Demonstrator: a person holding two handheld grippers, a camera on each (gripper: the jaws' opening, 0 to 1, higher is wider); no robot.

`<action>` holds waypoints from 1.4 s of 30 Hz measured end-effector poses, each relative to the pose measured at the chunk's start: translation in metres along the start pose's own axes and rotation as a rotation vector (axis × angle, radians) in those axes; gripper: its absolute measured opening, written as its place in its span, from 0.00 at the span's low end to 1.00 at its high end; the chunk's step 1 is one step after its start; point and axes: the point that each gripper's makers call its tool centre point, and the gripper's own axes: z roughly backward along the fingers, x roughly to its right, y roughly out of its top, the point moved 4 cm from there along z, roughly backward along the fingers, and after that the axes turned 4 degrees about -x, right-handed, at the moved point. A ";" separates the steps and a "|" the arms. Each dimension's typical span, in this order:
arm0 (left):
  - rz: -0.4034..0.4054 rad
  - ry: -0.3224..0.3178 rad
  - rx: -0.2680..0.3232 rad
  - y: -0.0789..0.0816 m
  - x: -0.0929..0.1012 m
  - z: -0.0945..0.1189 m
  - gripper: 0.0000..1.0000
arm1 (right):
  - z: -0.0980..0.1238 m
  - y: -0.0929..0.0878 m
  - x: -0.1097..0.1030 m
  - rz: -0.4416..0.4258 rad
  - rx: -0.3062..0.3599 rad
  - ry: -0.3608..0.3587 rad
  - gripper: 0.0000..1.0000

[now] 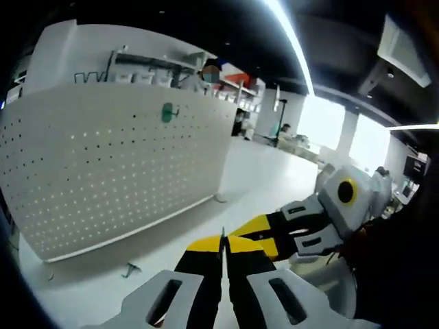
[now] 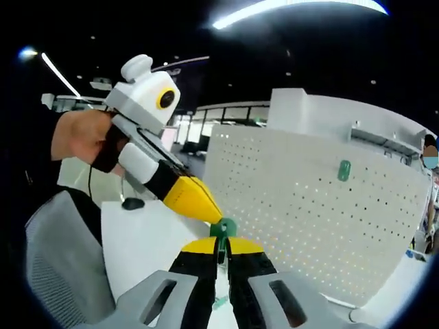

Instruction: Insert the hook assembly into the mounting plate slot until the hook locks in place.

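Note:
A white pegboard mounting plate (image 1: 110, 171) (image 2: 309, 219) stands upright on the white table. One green hook (image 1: 168, 112) (image 2: 343, 170) sits in its upper holes. In the right gripper view, my right gripper (image 2: 221, 248) is shut on a small green hook piece (image 2: 223, 227), held in front of the plate's left edge. My left gripper (image 2: 203, 209) reaches in from the left with its yellow tips together, touching that piece. In the left gripper view, my left gripper (image 1: 223, 243) is shut with nothing showing between its tips. The right gripper (image 1: 241, 234) lies just behind it, to the right.
A small dark green hook part (image 1: 130, 271) lies on the table (image 1: 260, 178) near the plate's base. A black object (image 2: 132, 203) rests on the table's far side. A hand (image 2: 79, 137) holds the left gripper. Shelving (image 1: 158, 65) stands behind the plate.

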 end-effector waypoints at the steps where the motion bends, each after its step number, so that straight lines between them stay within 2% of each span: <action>1: -0.001 0.001 -0.001 0.000 0.000 0.000 0.01 | 0.000 0.000 0.000 0.001 -0.001 0.000 0.03; 16: 0.031 -0.006 0.014 -0.001 0.001 0.001 0.01 | 0.000 -0.001 0.000 -0.002 -0.012 -0.010 0.01; 17: 0.009 -0.009 0.024 -0.001 0.002 0.001 0.02 | 0.000 -0.001 0.001 -0.005 -0.012 -0.010 0.01; 18: -0.060 -0.007 0.036 0.000 0.002 0.001 0.02 | 0.000 0.000 0.001 -0.011 -0.014 -0.010 0.01; 21: -0.143 -0.002 0.050 0.001 0.005 0.002 0.02 | 0.000 0.001 0.003 -0.014 -0.016 -0.012 0.01; 24: -0.173 -0.001 0.062 0.000 0.007 0.002 0.03 | 0.001 0.002 0.004 -0.022 -0.015 -0.019 0.01; 28: -0.179 -0.004 0.101 0.002 0.007 0.004 0.12 | 0.002 0.002 0.007 -0.028 -0.019 -0.026 0.01; 32: -0.187 -0.007 0.135 0.005 0.008 0.007 0.16 | 0.003 0.004 0.009 -0.031 -0.018 -0.036 0.01; 36: -0.193 -0.017 0.145 0.006 0.008 0.008 0.24 | 0.004 0.004 0.011 -0.032 -0.020 -0.042 0.01; 42: -0.249 -0.030 0.188 0.006 0.010 0.012 0.36 | 0.005 0.004 0.013 -0.033 -0.022 -0.051 0.01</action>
